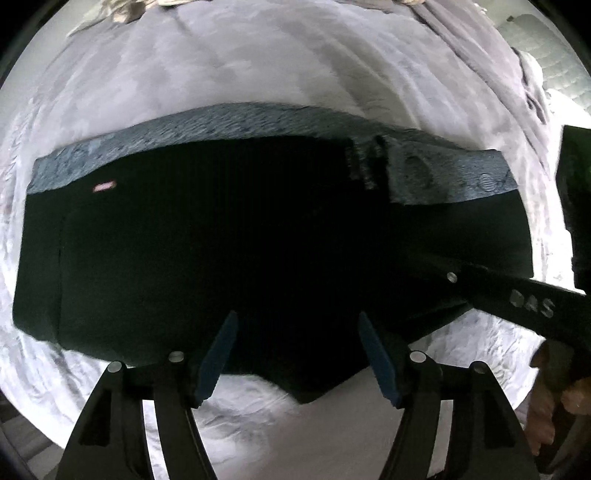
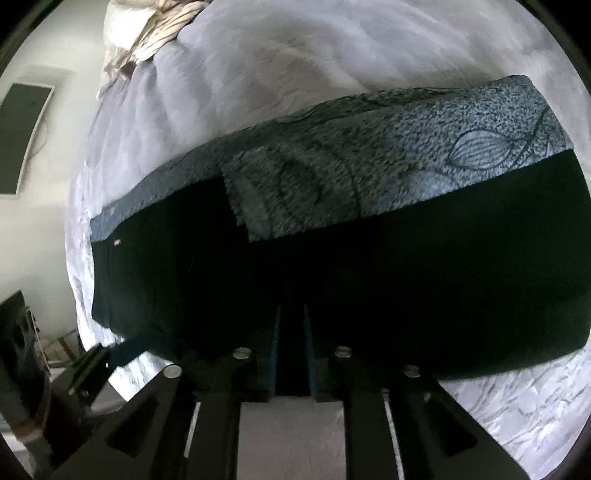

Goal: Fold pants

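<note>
Dark, nearly black pants (image 1: pixel 229 240) lie flat on a pale lilac bedsheet (image 1: pixel 221 62), with a grey-blue patterned band (image 1: pixel 258 122) along their far edge. My left gripper (image 1: pixel 295 325) is open, its blue pads (image 1: pixel 218 354) spread over the near edge of the pants, holding nothing. In the right wrist view the same pants (image 2: pixel 406 266) fill the middle, the patterned band (image 2: pixel 388 155) partly folded over. My right gripper (image 2: pixel 292 314) is shut on the near edge of the pants. The right gripper also shows in the left wrist view (image 1: pixel 517 295), lying across the pants' right side.
The crumpled sheet (image 2: pixel 517 398) surrounds the pants. A bunched cream blanket (image 2: pixel 155 33) lies at the bed's far end. A wall with a dark panel (image 2: pixel 26 136) and dark furniture (image 2: pixel 18 350) stand left of the bed. A quilted surface (image 1: pixel 546 55) shows at the far right.
</note>
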